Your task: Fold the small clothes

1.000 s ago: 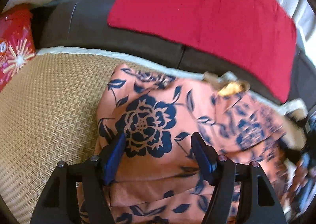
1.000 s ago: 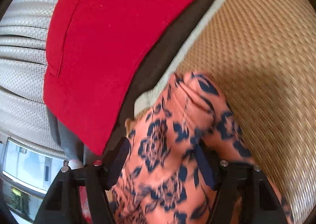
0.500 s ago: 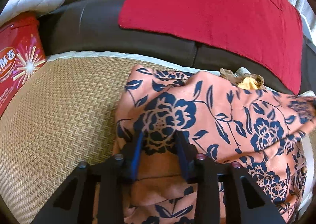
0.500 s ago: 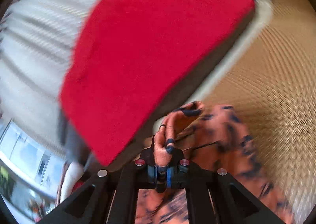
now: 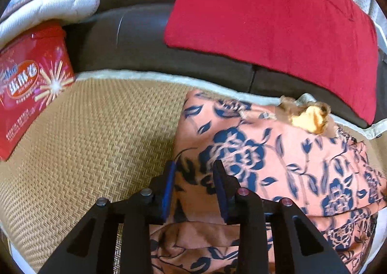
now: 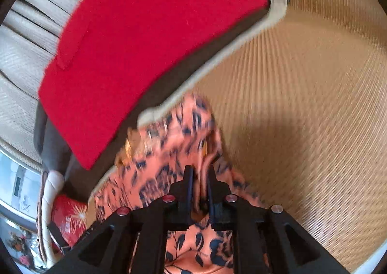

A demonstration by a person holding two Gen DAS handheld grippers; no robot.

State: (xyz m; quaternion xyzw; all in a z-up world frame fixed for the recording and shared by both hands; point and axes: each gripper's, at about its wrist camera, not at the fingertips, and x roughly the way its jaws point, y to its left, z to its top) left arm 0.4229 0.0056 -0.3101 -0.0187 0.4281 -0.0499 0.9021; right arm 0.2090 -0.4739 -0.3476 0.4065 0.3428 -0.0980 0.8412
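A small orange garment with a dark blue flower print (image 5: 254, 153) lies bunched on a woven straw mat (image 5: 92, 143). A bit of yellow-tan fabric (image 5: 309, 116) shows at its far edge. My left gripper (image 5: 194, 170) has its jaws partly closed around the garment's left edge, with cloth between the blue pads. My right gripper (image 6: 199, 174) is shut on a fold of the same garment (image 6: 174, 153) and holds it raised off the mat (image 6: 302, 104). The right wrist view is motion-blurred.
A red cushion (image 5: 278, 12) leans on the dark sofa back (image 5: 135, 39) behind the mat. A red printed tin (image 5: 29, 85) and a white padded item (image 5: 48, 10) sit at the far left. The cushion (image 6: 135, 39) also shows in the right wrist view.
Both grippers went from wide open to closed on the garment. The right one has lifted a fold of cloth and swung over the mat. The left one slid toward the garment's left edge.
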